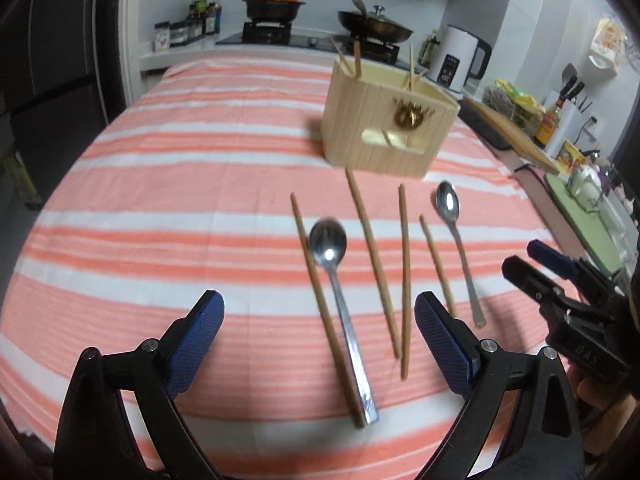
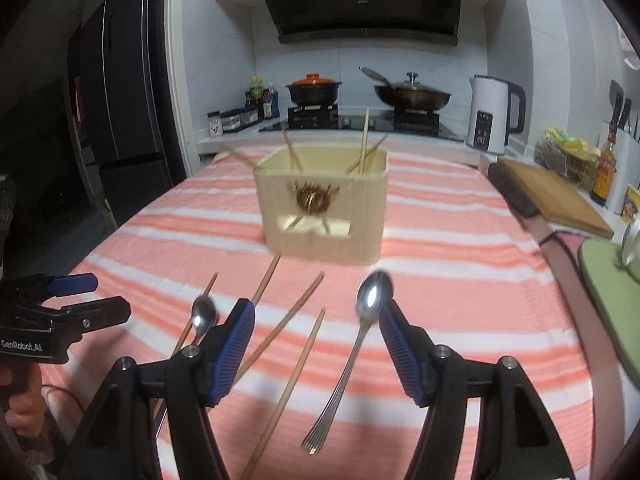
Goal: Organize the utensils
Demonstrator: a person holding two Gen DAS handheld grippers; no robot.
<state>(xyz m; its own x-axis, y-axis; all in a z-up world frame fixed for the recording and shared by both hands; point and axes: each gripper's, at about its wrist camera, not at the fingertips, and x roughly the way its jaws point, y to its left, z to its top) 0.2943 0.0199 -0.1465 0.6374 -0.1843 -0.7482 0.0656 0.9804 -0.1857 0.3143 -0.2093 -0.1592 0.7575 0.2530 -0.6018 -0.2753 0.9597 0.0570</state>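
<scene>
Both hand-held grippers, left [image 1: 319, 336] and right [image 2: 316, 332], gape empty above four chopsticks [image 1: 370, 256] and two spoons [image 1: 329, 245] lying before the box [image 1: 384, 124].

Utensil box [image 1: 384, 128] behind spoons [image 1: 329, 246] and chopsticks [image 1: 370, 248] on tablecloth [image 1: 180, 200]

Home kitchen: gas stove [image 2: 362, 118], range hood [image 2: 360, 0], kettle [image 2: 494, 114]

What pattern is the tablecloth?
Coral-pink and white stripes on the tablecloth; clearest in the left wrist view.
</scene>
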